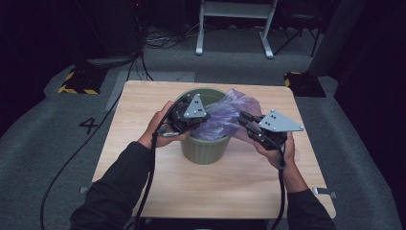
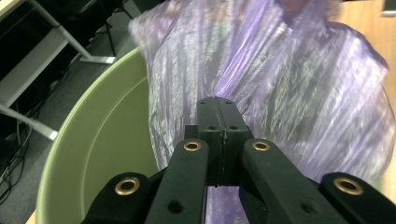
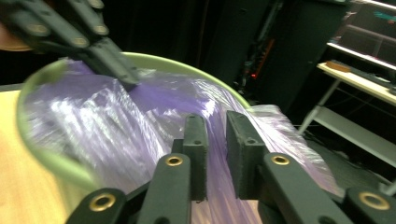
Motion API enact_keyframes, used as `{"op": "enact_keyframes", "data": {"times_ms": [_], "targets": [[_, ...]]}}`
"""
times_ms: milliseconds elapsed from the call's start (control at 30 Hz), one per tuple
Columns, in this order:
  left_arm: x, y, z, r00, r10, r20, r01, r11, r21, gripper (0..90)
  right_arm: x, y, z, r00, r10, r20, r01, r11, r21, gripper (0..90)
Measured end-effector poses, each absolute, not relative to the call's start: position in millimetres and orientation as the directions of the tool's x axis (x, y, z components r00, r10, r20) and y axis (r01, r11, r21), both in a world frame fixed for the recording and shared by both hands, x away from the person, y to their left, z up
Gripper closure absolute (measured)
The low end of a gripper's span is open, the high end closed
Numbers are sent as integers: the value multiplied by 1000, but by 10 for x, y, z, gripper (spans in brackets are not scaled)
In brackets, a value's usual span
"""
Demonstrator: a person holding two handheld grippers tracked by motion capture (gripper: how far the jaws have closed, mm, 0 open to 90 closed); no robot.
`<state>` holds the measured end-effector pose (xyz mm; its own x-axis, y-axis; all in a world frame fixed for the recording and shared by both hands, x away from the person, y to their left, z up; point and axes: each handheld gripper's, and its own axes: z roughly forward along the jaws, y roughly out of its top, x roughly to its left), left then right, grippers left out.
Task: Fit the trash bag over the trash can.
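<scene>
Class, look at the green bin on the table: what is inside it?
A crumpled purple plastic bag sits in the green bin, spilling over its right rim. The bag covers the bin's bottom, so anything beneath is hidden.

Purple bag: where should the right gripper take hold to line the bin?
Probably the loose edge of the purple bag draped over the green bin rim on the right, coming from outside. The right gripper is already there, slightly open, while the left gripper pinches the bag's middle.
</scene>
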<state>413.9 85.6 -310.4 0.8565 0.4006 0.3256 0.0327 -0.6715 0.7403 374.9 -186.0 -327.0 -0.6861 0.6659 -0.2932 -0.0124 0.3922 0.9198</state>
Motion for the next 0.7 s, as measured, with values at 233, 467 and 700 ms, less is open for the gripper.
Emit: {"op": "enact_keyframes", "data": {"times_ms": [233, 467, 700], "targets": [[4260, 997, -3165, 835, 453, 313, 82, -664, 743, 898, 3673, -1966, -3423, -760, 592, -267, 16, 429, 903, 329], [4333, 1086, -3200, 824, 483, 297, 107, -646, 756, 897, 3597, -2028, -3783, -724, 619, -303, 85, 517, 852, 191], [4375, 1120, -3226, 819, 493, 293, 112, -638, 762, 897, 3756, -2227, -4035, -651, 712, -262, 172, 475, 863, 576]]}}
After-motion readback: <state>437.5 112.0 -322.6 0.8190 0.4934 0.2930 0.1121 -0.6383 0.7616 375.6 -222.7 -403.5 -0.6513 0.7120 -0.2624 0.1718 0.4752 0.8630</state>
